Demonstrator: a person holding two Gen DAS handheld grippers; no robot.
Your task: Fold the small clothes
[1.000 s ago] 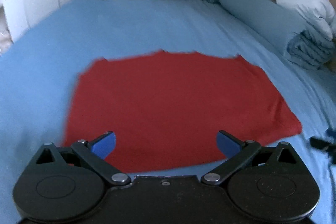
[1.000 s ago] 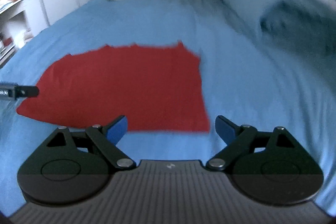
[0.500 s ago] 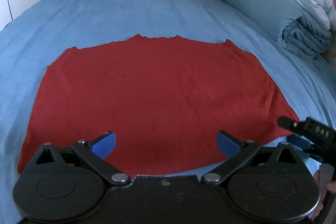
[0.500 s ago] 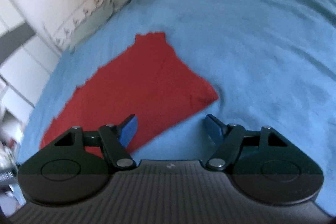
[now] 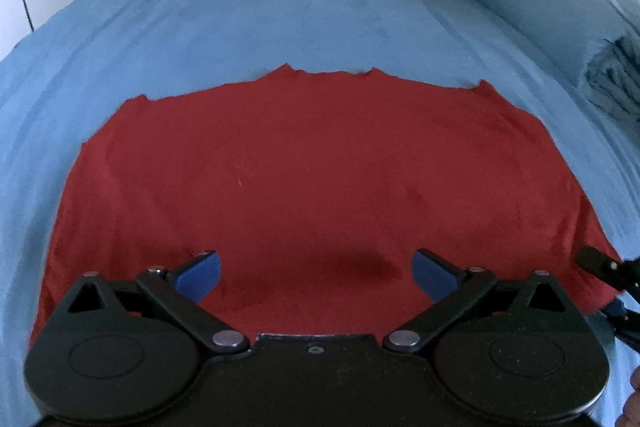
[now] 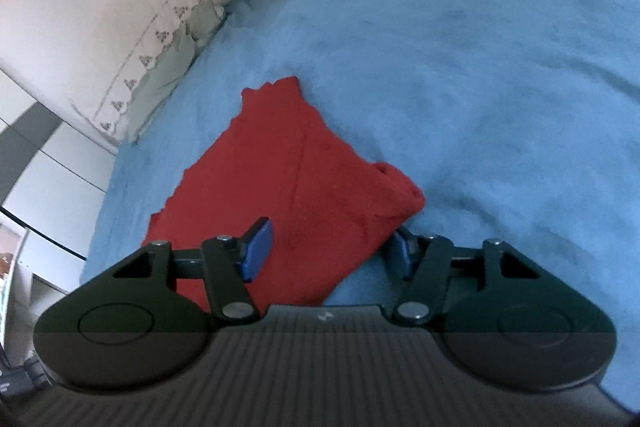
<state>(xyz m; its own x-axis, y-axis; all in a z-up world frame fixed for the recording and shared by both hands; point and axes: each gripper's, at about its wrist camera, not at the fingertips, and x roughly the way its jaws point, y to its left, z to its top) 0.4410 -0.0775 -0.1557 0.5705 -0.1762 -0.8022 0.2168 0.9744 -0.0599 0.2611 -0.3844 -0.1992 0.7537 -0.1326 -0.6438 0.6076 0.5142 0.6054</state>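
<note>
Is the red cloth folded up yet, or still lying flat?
Mostly flat. The red cloth lies spread on the blue bed. Only its near right corner is bunched, between the right hand-held gripper's open fingers.

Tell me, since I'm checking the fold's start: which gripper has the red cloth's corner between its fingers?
The right gripper straddles the red cloth; the left gripper is above its middle.

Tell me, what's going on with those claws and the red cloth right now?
Left gripper open, over red cloth. Right gripper open, straddling the cloth's bunched corner. Cloth unfolded. Nothing blocking.
</note>
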